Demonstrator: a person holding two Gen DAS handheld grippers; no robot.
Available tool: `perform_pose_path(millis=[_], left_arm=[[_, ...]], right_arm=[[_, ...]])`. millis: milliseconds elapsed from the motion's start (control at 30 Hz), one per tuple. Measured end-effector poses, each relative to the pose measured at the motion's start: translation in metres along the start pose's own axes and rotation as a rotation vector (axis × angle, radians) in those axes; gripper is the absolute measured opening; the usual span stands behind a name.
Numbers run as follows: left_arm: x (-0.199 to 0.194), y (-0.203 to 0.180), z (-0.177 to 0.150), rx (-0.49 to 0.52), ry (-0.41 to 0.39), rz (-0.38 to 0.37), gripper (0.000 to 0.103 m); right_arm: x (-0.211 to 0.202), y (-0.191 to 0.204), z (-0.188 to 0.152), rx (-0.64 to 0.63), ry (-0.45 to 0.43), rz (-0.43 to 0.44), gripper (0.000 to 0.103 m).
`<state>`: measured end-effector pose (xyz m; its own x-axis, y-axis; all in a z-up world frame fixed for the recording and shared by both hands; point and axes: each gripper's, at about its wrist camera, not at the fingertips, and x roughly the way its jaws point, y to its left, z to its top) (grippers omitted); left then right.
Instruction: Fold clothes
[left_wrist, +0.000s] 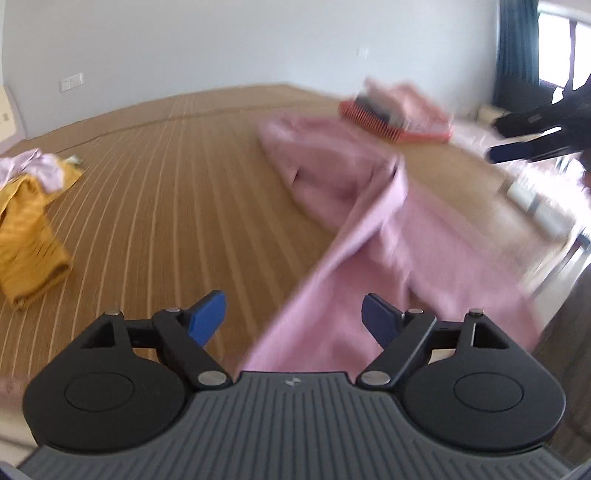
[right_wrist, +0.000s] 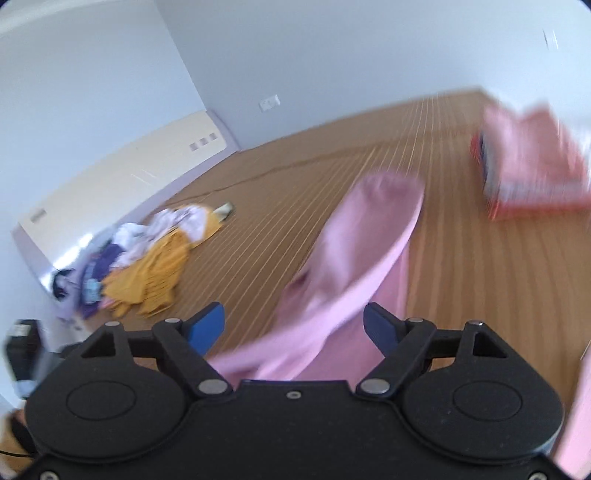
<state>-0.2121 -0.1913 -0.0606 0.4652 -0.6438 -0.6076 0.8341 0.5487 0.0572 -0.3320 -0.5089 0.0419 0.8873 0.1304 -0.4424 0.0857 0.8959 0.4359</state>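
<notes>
A pink garment (left_wrist: 354, 206) lies crumpled on a striped bamboo mat (left_wrist: 166, 192), stretching from mid-right toward me. My left gripper (left_wrist: 293, 317) is open above its near end, blue fingers apart, nothing held. My right gripper (right_wrist: 293, 325) is open too, hovering over the same pink garment (right_wrist: 358, 258), which runs away between its fingers. The right gripper also shows at the far right of the left wrist view (left_wrist: 532, 140). Both views are motion-blurred.
A heap of yellow and lilac clothes (left_wrist: 29, 210) lies at the mat's left; it also shows in the right wrist view (right_wrist: 147, 258). A red basket with folded clothes (left_wrist: 395, 114) stands at the back right, also in the right wrist view (right_wrist: 532, 166). White walls beyond.
</notes>
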Motion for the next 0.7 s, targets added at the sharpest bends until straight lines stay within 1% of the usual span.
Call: perform_pose_path(millis=[33, 100, 133, 167, 200, 233, 267, 300, 400, 467, 500, 533, 633, 667, 700], left_arm=[[0.006, -0.001, -0.008, 0.008, 0.023, 0.011, 0.085], [0.01, -0.001, -0.021, 0.019, 0.009, 0.018, 0.084], [0.011, -0.002, -0.025, 0.021, -0.008, 0.018, 0.076], [0.011, -0.001, -0.026, 0.007, -0.018, 0.015, 0.064], [0.01, 0.001, -0.026, -0.009, -0.026, 0.011, 0.024], [0.01, 0.002, -0.025, -0.029, -0.032, 0.008, 0.01], [0.009, 0.003, -0.024, -0.049, -0.037, 0.004, 0.01], [0.002, 0.0, -0.022, -0.041, -0.048, 0.0, 0.007], [-0.022, -0.021, -0.009, 0.032, -0.118, -0.043, 0.007], [-0.041, -0.04, 0.004, 0.088, -0.175, -0.086, 0.007], [-0.048, -0.049, 0.009, 0.112, -0.193, -0.117, 0.007], [-0.055, -0.058, 0.013, 0.135, -0.209, -0.15, 0.007], [-0.058, -0.082, 0.021, 0.174, -0.221, -0.257, 0.007], [-0.059, -0.089, 0.022, 0.211, -0.232, -0.237, 0.007], [-0.061, -0.092, 0.021, 0.251, -0.237, -0.194, 0.007]], right_arm=[[0.002, 0.003, -0.017, 0.027, -0.003, 0.019, 0.083], [0.004, 0.009, -0.05, 0.056, -0.031, 0.047, 0.083], [0.004, 0.009, -0.063, 0.058, -0.044, 0.052, 0.083], [0.006, 0.012, -0.079, 0.05, -0.06, 0.051, 0.083], [0.003, 0.015, -0.092, 0.035, -0.073, 0.044, 0.083], [0.004, 0.018, -0.102, 0.014, -0.068, 0.023, 0.083], [0.005, 0.021, -0.112, -0.006, -0.062, 0.004, 0.083], [0.007, 0.022, -0.12, -0.02, -0.044, -0.001, 0.083], [0.012, 0.024, -0.13, -0.054, -0.006, 0.0, 0.083], [0.008, 0.025, -0.127, -0.061, -0.025, -0.004, 0.083], [0.005, 0.022, -0.125, -0.048, -0.048, 0.005, 0.083], [-0.001, 0.018, -0.129, -0.027, -0.075, 0.011, 0.083], [-0.014, 0.005, -0.126, 0.056, -0.145, 0.045, 0.083], [-0.018, 0.0, -0.125, 0.087, -0.161, 0.061, 0.083], [-0.021, -0.005, -0.126, 0.114, -0.177, 0.073, 0.083]])
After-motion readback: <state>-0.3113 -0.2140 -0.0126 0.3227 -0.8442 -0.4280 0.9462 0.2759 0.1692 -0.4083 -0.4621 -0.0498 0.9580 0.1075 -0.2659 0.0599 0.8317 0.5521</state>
